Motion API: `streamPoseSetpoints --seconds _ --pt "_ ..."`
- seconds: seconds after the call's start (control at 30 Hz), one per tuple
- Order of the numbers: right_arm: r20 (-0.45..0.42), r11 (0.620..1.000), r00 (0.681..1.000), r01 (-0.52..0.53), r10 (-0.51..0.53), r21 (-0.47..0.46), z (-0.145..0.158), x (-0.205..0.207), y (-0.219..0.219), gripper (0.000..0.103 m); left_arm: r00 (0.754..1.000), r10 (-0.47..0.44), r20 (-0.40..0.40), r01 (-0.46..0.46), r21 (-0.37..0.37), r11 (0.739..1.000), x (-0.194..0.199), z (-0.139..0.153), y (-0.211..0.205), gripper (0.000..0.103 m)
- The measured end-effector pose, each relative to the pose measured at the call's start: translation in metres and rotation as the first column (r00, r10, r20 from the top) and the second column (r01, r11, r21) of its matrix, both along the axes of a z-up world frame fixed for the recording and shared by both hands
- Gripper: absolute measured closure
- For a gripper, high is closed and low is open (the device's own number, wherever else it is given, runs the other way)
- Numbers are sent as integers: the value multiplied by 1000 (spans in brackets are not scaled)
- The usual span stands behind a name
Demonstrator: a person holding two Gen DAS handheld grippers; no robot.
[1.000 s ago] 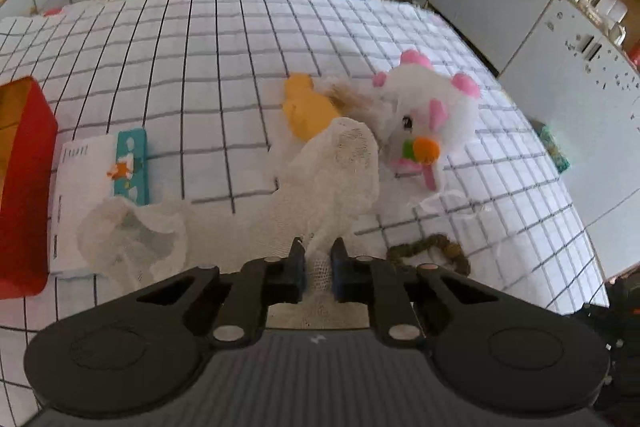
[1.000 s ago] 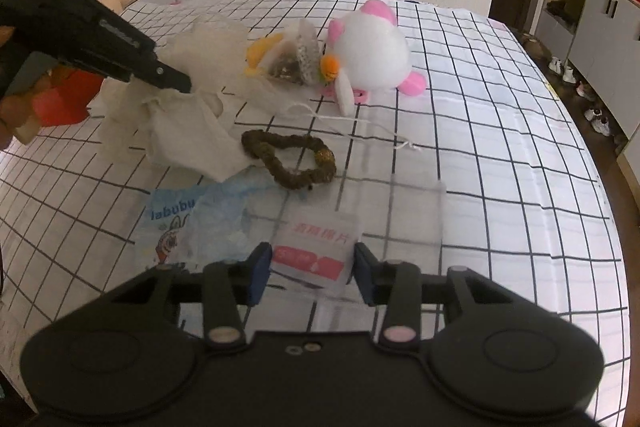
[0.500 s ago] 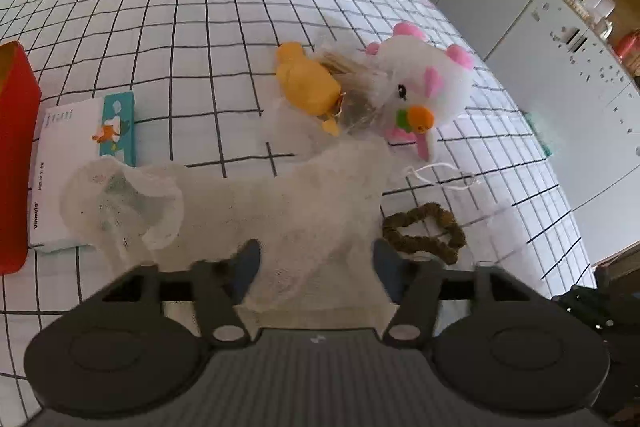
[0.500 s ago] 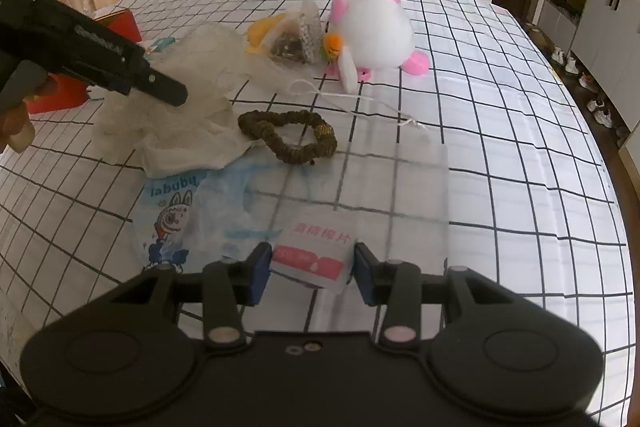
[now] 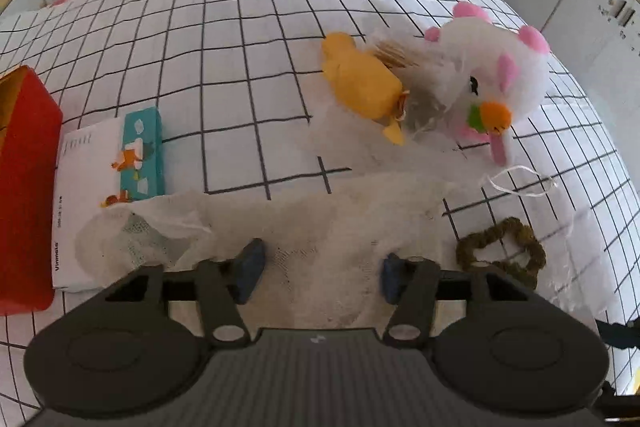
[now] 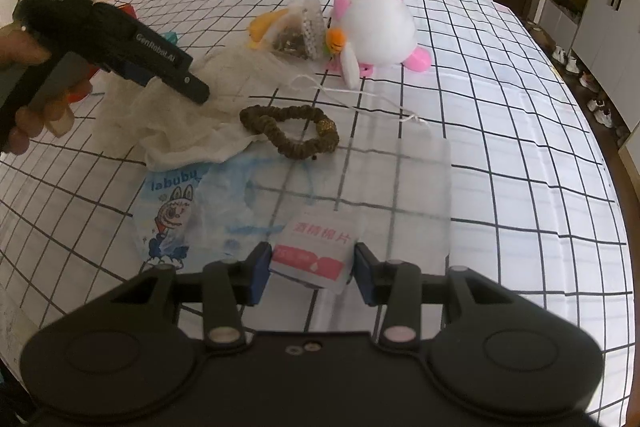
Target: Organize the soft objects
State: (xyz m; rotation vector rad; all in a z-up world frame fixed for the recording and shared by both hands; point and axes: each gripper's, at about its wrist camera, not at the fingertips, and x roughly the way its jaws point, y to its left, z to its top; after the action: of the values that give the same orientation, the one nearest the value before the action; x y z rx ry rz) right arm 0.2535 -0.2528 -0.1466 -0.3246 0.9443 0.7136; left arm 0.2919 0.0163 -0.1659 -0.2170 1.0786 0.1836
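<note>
Hovering over gauze cloth (image 5: 344, 223), left hand-held gripper (image 5: 320, 273) now spread apart; cloth released, lying flat on bench (image 5: 240, 27) beside brown scrunchie (image 5: 502, 251). Right hand-held gripper (image 6: 308, 273) apart, straddling wipe packet (image 6: 316, 253); packet probably next.

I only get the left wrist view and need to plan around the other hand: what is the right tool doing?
Observer: The right tool straddles a small pink-and-white packet; I cannot tell whether it is pinching it.
Operator: Is anything near it that I can't see?
Observer: A blue-printed plastic bag lies beside the packet, reaching the near edge of the gauze cloth.
Operator: What's in the pouch by the plush?
Observer: The mesh pouch, against the white plush, holds dark bits and small white beads.
</note>
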Motion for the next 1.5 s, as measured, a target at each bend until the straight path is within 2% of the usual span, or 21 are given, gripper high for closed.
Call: streamPoseSetpoints --seconds 0.03,0.1,0.27,0.33,0.43,0.53,0.73,0.8,0.93,1.07,1.17,1.27,1.3,1.33,1.43,1.5 --pt "0 1000 1000 0 0 0 0 0 0 60 1000 4 1 -4 -7 1000 0 1 2 76" --pt "1 1000 1000 1 -1 2 0 0 0 60 1000 9 6 -9 -62 998 -2 2 8 88" --pt "-3 1000 1000 5 -5 2 -1 1 -2 60 998 53 38 -48 -111 993 -11 15 22 90" --pt "-4 1000 1000 3 -3 -1 -1 1 -2 60 996 64 64 -55 -123 991 -19 26 25 91" --pt "-7 1000 1000 6 -6 -7 -1 0 -5 60 988 104 111 -81 -188 979 -30 45 40 92" --pt "-11 1000 1000 12 -12 -16 -1 0 -7 60 982 136 132 -106 -208 972 -40 60 51 93" --pt "-11 1000 1000 22 -23 -16 -1 0 -9 60 971 152 185 -99 -271 957 -57 85 61 93" --pt "-11 1000 1000 29 -29 -10 -1 0 -10 60 978 122 170 -71 -278 958 -56 84 59 93" --pt "-13 999 999 37 -37 -4 -1 -1 -10 60 993 65 97 -40 -241 970 -55 66 49 93" --pt "-15 1000 999 30 -30 -8 -1 -4 -9 60 997 43 70 -25 -239 971 -64 53 45 93" --pt "-14 1000 999 29 -30 -9 0 -5 -8 60 997 42 60 -25 -251 968 -71 52 47 87" --pt "-12 1000 1000 29 -29 -9 0 -5 -8 60 995 47 89 -22 -260 965 -81 58 53 60" --pt "-12 1000 1000 28 -28 -10 0 -5 -8 60 994 48 100 -20 -261 965 -83 61 54 44" --pt "-12 1000 1000 28 -28 -9 0 -5 -8 60 992 55 115 -24 -256 966 -86 64 57 37" --pt "-14 1000 1000 28 -28 -9 0 -5 -8 60 988 88 130 -56 -231 971 -93 71 67 37" --pt "-13 1000 1000 27 -27 -11 0 -5 -8 60 986 141 93 -120 -198 973 -90 68 79 37"
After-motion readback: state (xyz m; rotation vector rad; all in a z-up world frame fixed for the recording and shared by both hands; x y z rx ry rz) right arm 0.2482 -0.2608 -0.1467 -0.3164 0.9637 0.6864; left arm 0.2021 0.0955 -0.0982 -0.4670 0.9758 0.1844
